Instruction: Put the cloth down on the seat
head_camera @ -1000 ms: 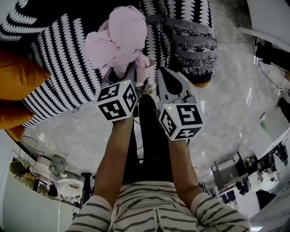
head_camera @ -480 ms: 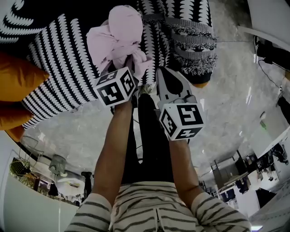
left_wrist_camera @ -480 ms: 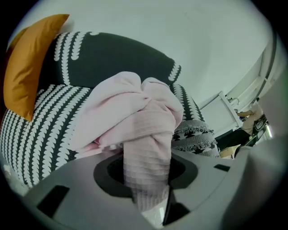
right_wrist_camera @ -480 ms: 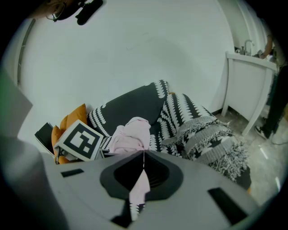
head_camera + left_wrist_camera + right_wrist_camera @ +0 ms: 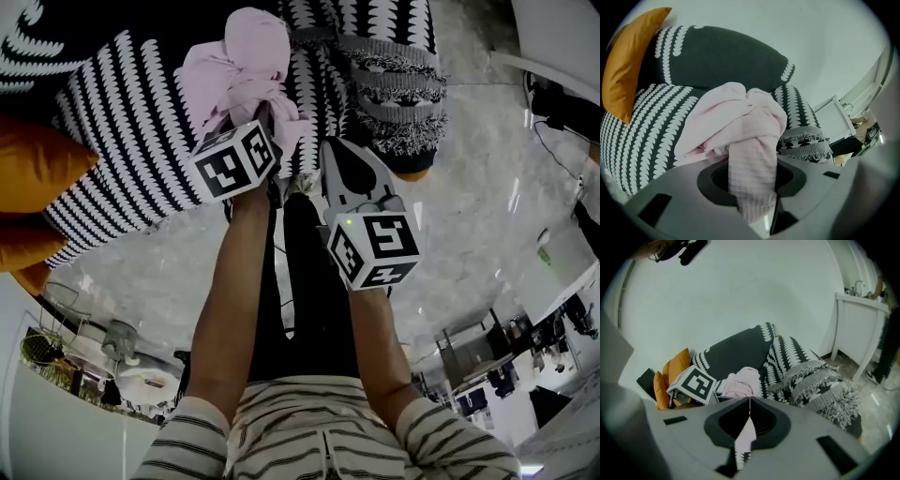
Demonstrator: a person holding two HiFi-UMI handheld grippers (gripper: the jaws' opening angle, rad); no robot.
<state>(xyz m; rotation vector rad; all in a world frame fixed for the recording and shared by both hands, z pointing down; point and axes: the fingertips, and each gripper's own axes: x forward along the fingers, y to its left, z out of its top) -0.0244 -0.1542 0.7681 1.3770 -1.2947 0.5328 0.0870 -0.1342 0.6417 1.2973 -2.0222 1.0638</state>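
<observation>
Pink cloth lies bunched in a loose heap on the seat, a sofa covered in black fabric with rows of white marks. The heap rests on the seat's flat part, close to its near edge. One folded strip of it runs back from the heap into the left gripper. That gripper's jaws are opening, and the strip sits between them, filling the gap from side to side. The gripper's marker cube shows just on the near side of the heap in the head view.

The right gripper is held just to the right of the left one and a little nearer, apart from the cloth. Its jaws are clenched together and grasp nothing.

An orange cushion leans at the left end of the seat. To the right of the cloth, a fringed blanket in the same black and white hangs over the seat's front edge. Below the seat is a pale marbled floor. The person's bare forearms reach out from a striped top at the near edge of the head view.
</observation>
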